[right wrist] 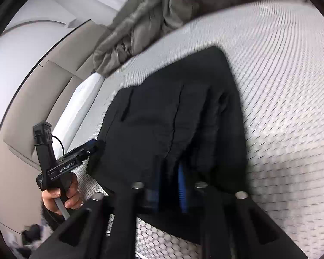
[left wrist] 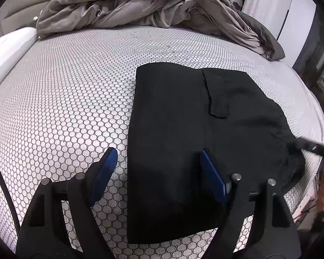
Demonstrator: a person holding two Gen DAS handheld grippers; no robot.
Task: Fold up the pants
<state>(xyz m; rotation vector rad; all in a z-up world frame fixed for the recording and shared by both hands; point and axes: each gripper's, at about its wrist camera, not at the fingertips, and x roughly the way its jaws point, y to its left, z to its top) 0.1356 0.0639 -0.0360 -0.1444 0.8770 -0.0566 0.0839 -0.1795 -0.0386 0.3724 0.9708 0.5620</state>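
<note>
Black pants (left wrist: 183,140) lie folded on the honeycomb-patterned mattress (left wrist: 64,108). My left gripper (left wrist: 157,157) is open and empty, hovering over the pants' near left edge; one blue pad is over the mattress, the other over the fabric. In the right wrist view the pants (right wrist: 172,118) fill the middle. My right gripper (right wrist: 171,183) is shut on a bunched end of the pants and holds it lifted. The left gripper (right wrist: 92,146) shows there at the left, held by a hand.
A crumpled grey duvet (left wrist: 140,6) lies at the far end of the mattress. A white bed rail (left wrist: 6,49) runs along the left. The mattress edge (left wrist: 313,116) drops off at the right. A beige padded headboard (right wrist: 43,99) shows in the right wrist view.
</note>
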